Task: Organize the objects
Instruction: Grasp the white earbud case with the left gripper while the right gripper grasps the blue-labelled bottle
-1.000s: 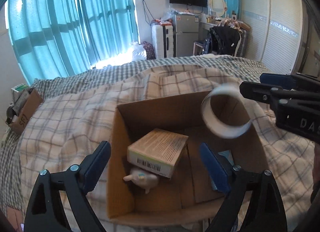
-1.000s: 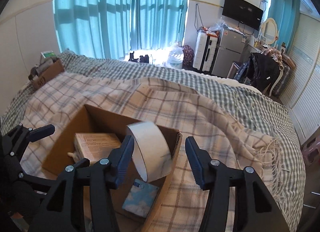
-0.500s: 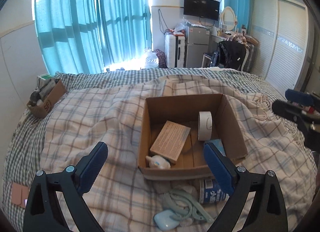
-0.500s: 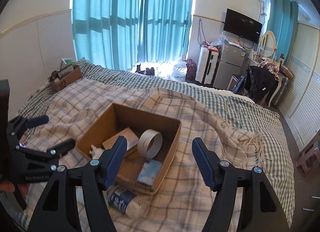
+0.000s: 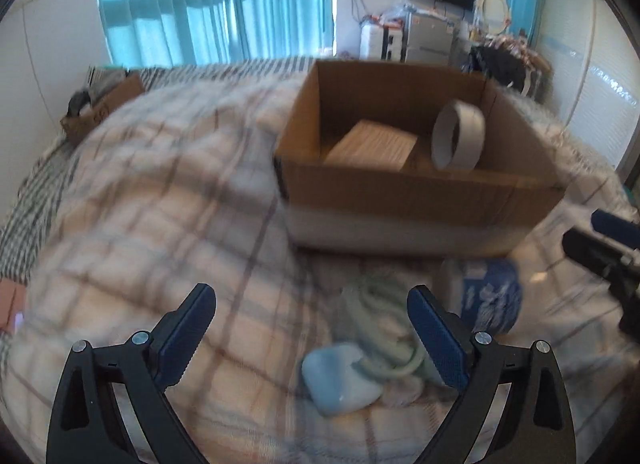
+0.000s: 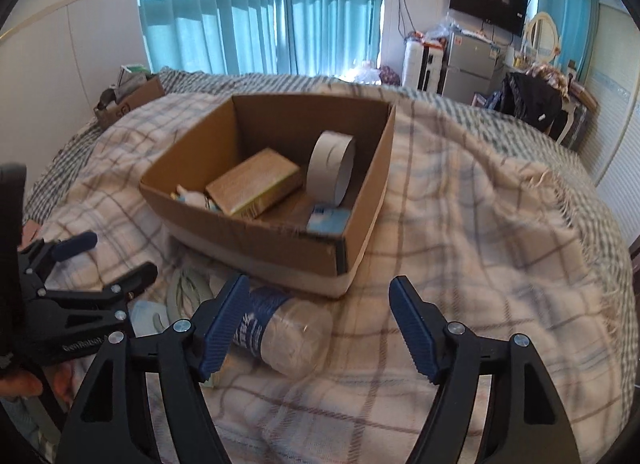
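While flat, bottle (image 6: 280,334) (cap leftward)

Bottle (image 6: 280,334) just beside box (image 6: 256,240)

Left wrist view smeared by motion blur: bottle (image 5: 486,300) label unreadable, pale green cord (image 5: 384,328) and blue case (image 5: 340,378) soft. Right gripper (image 5: 604,248) cut off by right edge. Bottle (image 6: 280,334) neck hidden behind finger (image 6: 224,328). White toy (image 6: 192,197) mostly hidden behind box (image 6: 256,240) wall.
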`<action>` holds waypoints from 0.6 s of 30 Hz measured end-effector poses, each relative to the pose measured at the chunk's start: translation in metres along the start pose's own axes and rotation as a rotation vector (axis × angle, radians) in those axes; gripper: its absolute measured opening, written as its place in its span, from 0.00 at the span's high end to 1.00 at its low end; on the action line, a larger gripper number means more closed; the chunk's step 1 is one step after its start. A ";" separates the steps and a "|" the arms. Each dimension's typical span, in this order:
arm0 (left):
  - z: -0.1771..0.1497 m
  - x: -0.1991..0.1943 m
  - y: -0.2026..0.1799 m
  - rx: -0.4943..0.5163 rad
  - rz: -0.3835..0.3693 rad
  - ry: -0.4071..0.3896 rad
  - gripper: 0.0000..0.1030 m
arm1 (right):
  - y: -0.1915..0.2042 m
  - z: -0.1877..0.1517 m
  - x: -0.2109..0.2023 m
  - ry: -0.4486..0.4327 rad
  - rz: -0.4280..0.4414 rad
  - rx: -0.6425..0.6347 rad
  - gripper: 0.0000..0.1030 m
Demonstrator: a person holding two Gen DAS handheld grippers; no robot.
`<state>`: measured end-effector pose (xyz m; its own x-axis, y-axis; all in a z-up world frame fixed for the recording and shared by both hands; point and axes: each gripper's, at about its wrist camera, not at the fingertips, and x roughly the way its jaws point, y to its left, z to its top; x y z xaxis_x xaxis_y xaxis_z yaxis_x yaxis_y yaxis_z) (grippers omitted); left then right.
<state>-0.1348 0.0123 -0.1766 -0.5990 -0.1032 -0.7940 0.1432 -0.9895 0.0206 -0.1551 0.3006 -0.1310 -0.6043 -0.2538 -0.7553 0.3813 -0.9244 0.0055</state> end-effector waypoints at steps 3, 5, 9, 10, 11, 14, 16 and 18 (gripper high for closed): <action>-0.024 0.011 0.003 0.007 -0.004 0.088 0.04 | -0.009 -0.015 0.010 0.029 0.019 0.046 0.30; -0.032 0.004 -0.003 0.050 0.004 0.080 0.04 | -0.013 -0.022 0.014 0.047 0.035 0.073 0.30; -0.041 0.008 -0.022 0.151 0.052 0.119 0.04 | -0.008 -0.021 0.015 0.043 0.027 0.066 0.30; -0.042 0.010 -0.026 0.174 0.056 0.122 0.04 | -0.006 -0.021 0.015 0.038 0.025 0.062 0.30; -0.044 0.012 -0.028 0.188 0.054 0.127 0.04 | -0.005 -0.022 0.014 0.034 0.027 0.057 0.30; -0.037 0.030 -0.034 0.184 0.048 0.137 0.17 | -0.003 -0.022 0.016 0.038 0.026 0.050 0.30; -0.033 0.038 -0.031 0.157 0.048 0.150 0.33 | 0.000 -0.022 0.013 0.021 0.021 0.050 0.30; -0.038 0.032 -0.034 0.173 0.033 0.147 0.46 | 0.003 -0.023 0.008 -0.008 0.024 0.042 0.30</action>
<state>-0.1292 0.0465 -0.2261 -0.4733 -0.1329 -0.8708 0.0164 -0.9897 0.1421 -0.1430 0.3027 -0.1518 -0.6011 -0.2786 -0.7491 0.3666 -0.9290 0.0513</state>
